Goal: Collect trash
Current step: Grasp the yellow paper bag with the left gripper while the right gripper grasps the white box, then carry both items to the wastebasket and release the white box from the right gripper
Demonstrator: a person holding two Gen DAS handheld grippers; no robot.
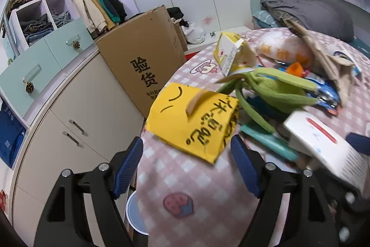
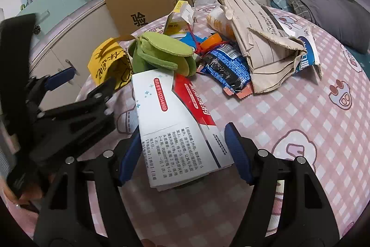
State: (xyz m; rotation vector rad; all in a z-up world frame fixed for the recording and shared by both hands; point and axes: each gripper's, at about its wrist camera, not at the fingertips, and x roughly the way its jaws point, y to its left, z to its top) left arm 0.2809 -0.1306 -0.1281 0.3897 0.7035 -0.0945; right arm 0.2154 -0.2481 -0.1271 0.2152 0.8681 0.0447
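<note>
A pile of trash lies on the pink checked cover [image 2: 289, 119]. My right gripper [image 2: 183, 152] is shut on a white box with a red stripe [image 2: 171, 126], its pads against both long sides. The box also shows at the right of the left wrist view [image 1: 323, 145]. My left gripper [image 1: 186, 166] is open, and the near corner of a yellow paper bag [image 1: 192, 122] lies just ahead of its fingers, untouched. Behind lie a green cloth piece [image 2: 161, 54], a blue snack wrapper [image 2: 226, 66], a torn paper mailer [image 2: 261, 38], a yellow-white carton [image 2: 180, 15] and an orange cap [image 2: 211, 39].
A tall cardboard box [image 1: 143, 57] stands against the cover's far left edge. A beige cabinet [image 1: 69, 108] with mint drawers runs along the left. Grey bedding [image 1: 312, 10] lies at the back right. A pale round rim [image 1: 134, 212] shows below the cover's left edge.
</note>
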